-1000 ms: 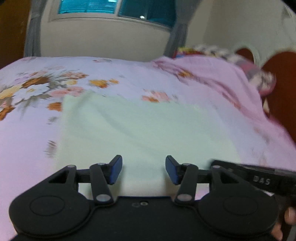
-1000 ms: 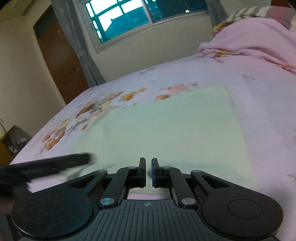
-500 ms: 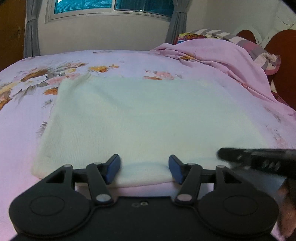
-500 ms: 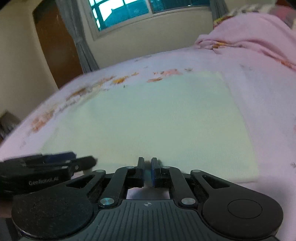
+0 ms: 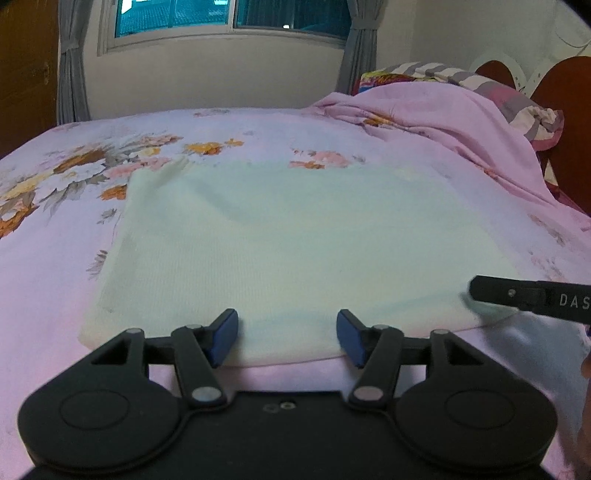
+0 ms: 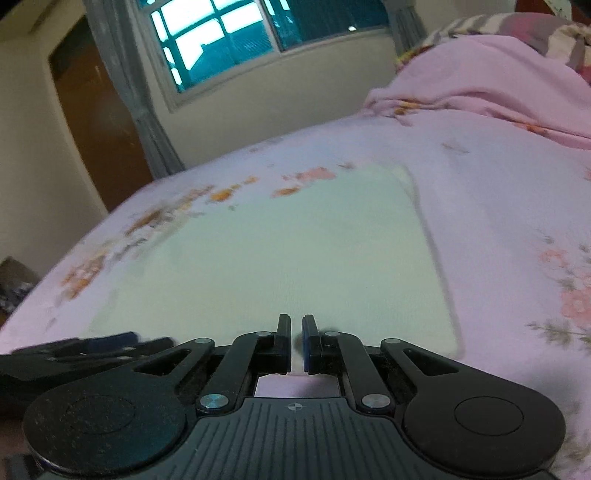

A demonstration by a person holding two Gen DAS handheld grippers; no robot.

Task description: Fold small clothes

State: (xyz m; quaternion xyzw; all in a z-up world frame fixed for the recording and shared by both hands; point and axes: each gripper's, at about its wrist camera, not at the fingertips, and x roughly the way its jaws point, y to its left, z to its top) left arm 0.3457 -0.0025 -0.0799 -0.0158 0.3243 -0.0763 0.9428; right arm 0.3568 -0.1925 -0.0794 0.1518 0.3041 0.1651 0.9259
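A pale green folded cloth [image 5: 288,243] lies flat on the flowered pink bed sheet [image 5: 48,258]; it also shows in the right wrist view [image 6: 280,258]. My left gripper [image 5: 287,338] is open, its blue-padded fingers just over the cloth's near edge, holding nothing. My right gripper [image 6: 294,341] has its jaws nearly together at the cloth's near edge; whether cloth sits between them is hidden. The right gripper's finger [image 5: 532,297] shows at the right in the left wrist view, over the cloth's near right corner. The left gripper [image 6: 92,347] shows at the lower left in the right wrist view.
A bunched pink blanket [image 5: 443,114] and a striped pillow [image 5: 517,99] lie at the bed's far right by a wooden headboard [image 5: 565,122]. A window with grey curtains [image 5: 229,18] is on the far wall. A brown door [image 6: 99,122] stands at the left.
Both grippers have shifted slightly along the cloth's near edge. The left stays open, the right stays nearly shut. The cloth lies as before.
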